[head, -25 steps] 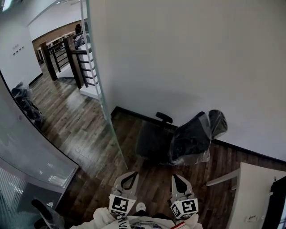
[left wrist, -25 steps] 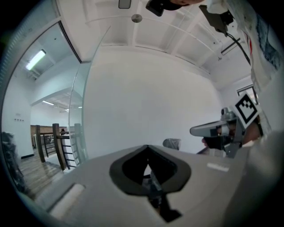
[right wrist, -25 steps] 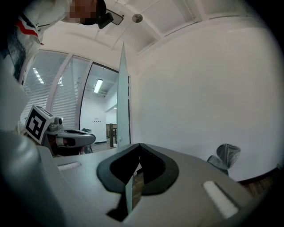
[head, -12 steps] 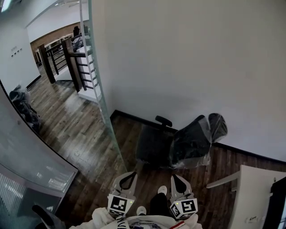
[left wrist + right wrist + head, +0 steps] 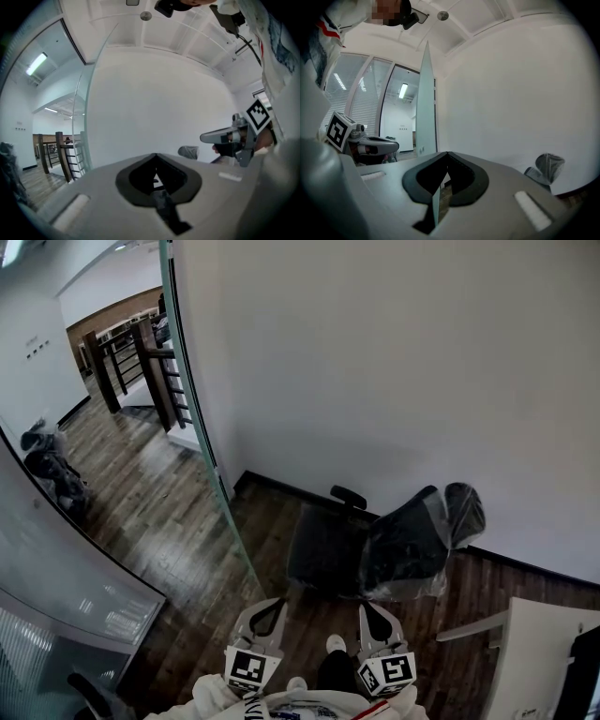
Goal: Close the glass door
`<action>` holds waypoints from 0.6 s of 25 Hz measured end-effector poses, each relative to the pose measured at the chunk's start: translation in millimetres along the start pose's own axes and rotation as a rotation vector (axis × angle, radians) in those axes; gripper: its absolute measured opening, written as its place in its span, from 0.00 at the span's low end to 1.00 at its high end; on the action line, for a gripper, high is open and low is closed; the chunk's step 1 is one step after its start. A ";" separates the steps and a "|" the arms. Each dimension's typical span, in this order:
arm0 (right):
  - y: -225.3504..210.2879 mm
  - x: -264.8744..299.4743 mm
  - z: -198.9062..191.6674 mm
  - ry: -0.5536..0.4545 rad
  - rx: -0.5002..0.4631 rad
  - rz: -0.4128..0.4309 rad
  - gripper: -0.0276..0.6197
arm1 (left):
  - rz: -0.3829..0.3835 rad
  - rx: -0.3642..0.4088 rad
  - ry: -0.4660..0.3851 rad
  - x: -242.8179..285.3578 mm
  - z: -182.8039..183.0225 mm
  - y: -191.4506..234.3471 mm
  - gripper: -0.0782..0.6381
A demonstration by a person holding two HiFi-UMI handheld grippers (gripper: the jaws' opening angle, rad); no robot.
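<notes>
Beyond the closed, empty left gripper (image 5: 273,604) and right gripper (image 5: 368,607), the greenish glass door (image 5: 202,427) seems ajar.

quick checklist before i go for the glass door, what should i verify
1. Left tool free: ok, jaws together, nothing between them.
2. Right tool free: ok, jaws together, nothing between them.
3. Contact with the clear glass door: not ok, its edge stands ahead and to the left, and neither tool touches it.
4. Handle or push spot found: cannot tell, no handle shows clearly in any view.
5. Swing path: cannot tell, since the black office chair in plastic wrap stands by the wall to the right of the door, and which way the door swings isn't shown.
6. Door position: not ok, it stands open, seen edge-on.
</notes>
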State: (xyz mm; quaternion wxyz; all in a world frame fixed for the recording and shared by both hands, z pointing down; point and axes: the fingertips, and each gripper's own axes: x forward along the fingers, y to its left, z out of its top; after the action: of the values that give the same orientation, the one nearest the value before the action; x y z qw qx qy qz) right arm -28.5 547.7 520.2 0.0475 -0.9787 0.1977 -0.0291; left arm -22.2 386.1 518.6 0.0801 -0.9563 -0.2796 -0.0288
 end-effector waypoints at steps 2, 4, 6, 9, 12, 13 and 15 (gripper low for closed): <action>-6.8 12.4 1.1 0.006 0.002 0.016 0.05 | 0.009 -0.004 0.012 9.7 -1.0 3.2 0.11; -14.5 25.9 0.6 0.015 0.007 0.035 0.05 | 0.026 -0.006 0.026 21.5 -3.2 8.1 0.11; -23.7 40.5 -1.7 0.027 0.013 0.059 0.05 | 0.051 -0.007 0.037 35.3 -3.7 14.3 0.11; -39.0 64.0 -3.1 0.037 0.013 0.097 0.05 | 0.090 -0.008 0.043 54.7 -2.2 23.3 0.11; -51.4 87.3 -1.7 0.041 0.013 0.140 0.05 | 0.136 -0.008 0.050 71.5 -0.8 32.7 0.11; -54.1 95.4 -0.3 0.042 0.009 0.159 0.05 | 0.155 -0.009 0.053 76.0 0.1 36.1 0.11; -58.1 111.1 3.0 0.041 0.000 0.201 0.05 | 0.195 -0.012 0.059 83.3 1.0 42.5 0.11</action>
State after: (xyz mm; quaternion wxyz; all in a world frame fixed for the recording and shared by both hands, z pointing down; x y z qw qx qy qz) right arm 96.3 557.9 527.5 0.0461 -0.9531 0.2958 -0.0444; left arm 70.8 395.1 520.1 0.0851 -0.9782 -0.1826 -0.0507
